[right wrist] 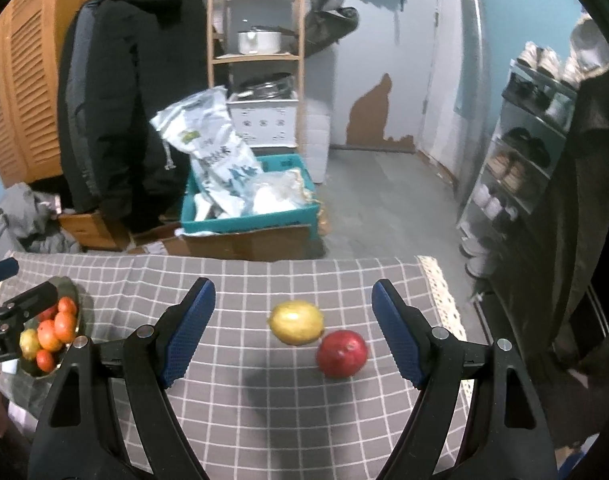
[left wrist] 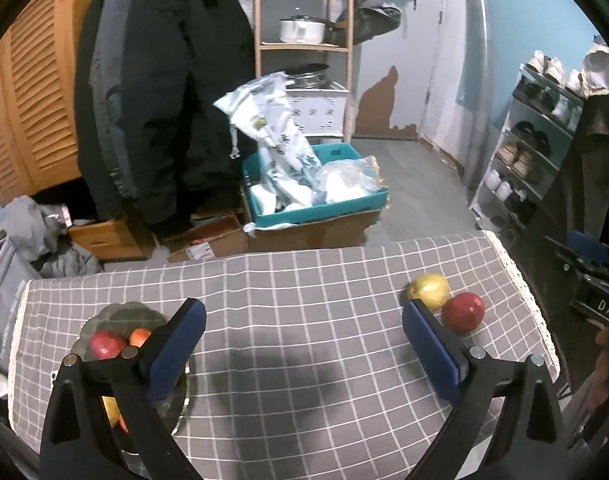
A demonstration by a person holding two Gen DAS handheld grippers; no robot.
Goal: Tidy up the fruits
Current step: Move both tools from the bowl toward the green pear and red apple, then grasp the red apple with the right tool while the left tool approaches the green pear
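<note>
lemon (right wrist: pixel 296 322) touches pomegranate (right wrist: pixel 341 354); nothing between them and right tool (right wrist: pixel 292 334).

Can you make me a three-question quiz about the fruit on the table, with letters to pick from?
1. Where is the yellow fruit?
A. in the bowl
B. on the tablecloth, touching the red fruit
C. on the floor

2. How many fruits lie loose on the tablecloth?
A. two
B. four
C. none

3. What is the right tool doing?
A. squeezing the red fruit
B. open, holding nothing
C. holding the bowl

Answers: 1 B, it sits on the checked cloth against the red fruit. 2 A, only the yellow and red ones are outside the bowl. 3 B, its blue pads stand apart, clear of both fruits.
</note>
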